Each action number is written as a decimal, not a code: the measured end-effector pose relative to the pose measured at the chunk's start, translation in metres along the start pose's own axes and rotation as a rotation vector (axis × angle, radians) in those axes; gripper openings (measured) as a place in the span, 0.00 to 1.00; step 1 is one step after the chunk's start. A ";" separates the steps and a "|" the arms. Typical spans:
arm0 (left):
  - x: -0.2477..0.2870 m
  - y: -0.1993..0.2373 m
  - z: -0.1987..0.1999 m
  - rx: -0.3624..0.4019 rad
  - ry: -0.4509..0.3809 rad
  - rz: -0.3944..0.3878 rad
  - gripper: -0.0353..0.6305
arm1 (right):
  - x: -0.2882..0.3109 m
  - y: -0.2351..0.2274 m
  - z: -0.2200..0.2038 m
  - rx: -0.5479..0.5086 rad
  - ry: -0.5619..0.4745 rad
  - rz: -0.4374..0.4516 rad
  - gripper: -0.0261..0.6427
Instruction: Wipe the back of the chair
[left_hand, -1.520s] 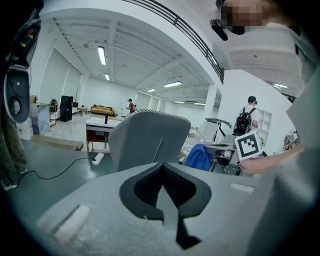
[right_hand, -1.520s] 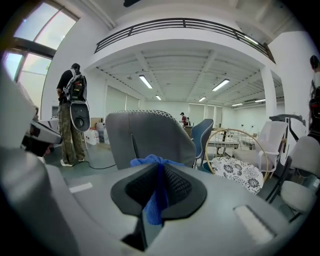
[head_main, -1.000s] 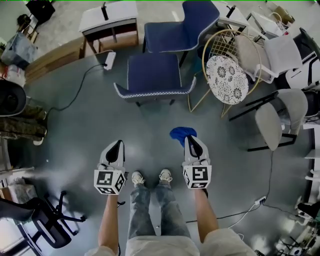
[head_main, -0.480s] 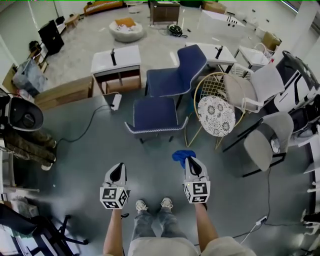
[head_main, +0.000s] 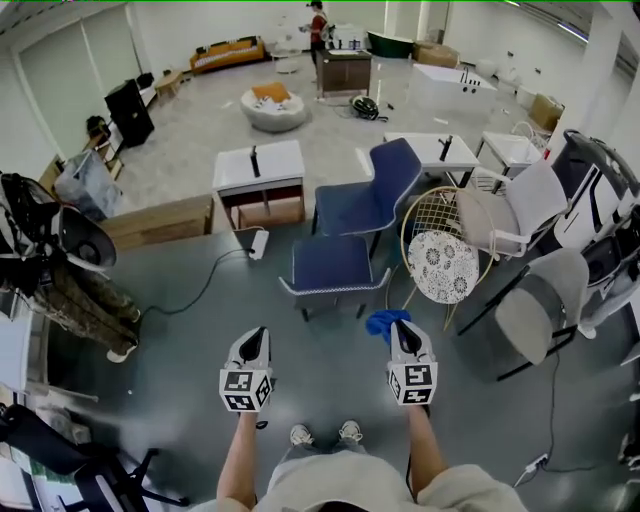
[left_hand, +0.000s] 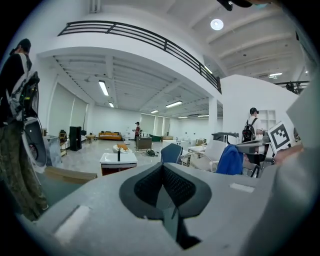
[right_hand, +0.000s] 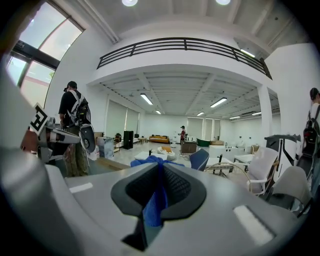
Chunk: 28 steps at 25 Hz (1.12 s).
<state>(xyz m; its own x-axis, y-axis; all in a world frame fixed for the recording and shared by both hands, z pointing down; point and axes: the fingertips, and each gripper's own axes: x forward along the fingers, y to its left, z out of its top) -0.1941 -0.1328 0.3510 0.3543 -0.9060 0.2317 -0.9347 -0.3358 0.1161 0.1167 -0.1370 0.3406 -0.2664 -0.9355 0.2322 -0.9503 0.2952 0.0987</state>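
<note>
The blue chair back (head_main: 392, 172) stands ahead of you and a little to the right, well apart from both grippers. Your right gripper (head_main: 404, 338), fingers clamped on the blue cloth (head_main: 384, 321), is the nearer one. The left gripper (head_main: 256, 340) has its fingers together on nothing.

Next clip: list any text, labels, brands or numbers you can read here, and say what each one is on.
No readable words, brands or numbers in any view.
On the left gripper: black-and-white square markers only, no letters.
On the right gripper: the same, patterns only.
On the cloth held by the right gripper: plain blue, no label showing.
Any print on the distant furniture is too small to read.
</note>
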 end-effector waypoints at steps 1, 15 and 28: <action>-0.001 0.001 0.007 0.005 -0.007 -0.003 0.05 | 0.000 0.001 0.004 -0.003 -0.004 0.000 0.08; -0.010 0.010 0.039 -0.008 -0.063 0.012 0.05 | -0.014 -0.002 0.031 -0.009 -0.045 -0.020 0.07; -0.011 0.011 0.041 0.016 -0.060 0.008 0.05 | -0.010 0.003 0.033 0.003 -0.037 -0.016 0.07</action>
<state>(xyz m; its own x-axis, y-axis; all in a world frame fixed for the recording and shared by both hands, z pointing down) -0.2092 -0.1369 0.3098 0.3449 -0.9224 0.1738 -0.9380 -0.3321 0.0991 0.1109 -0.1335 0.3063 -0.2572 -0.9465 0.1946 -0.9549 0.2799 0.0989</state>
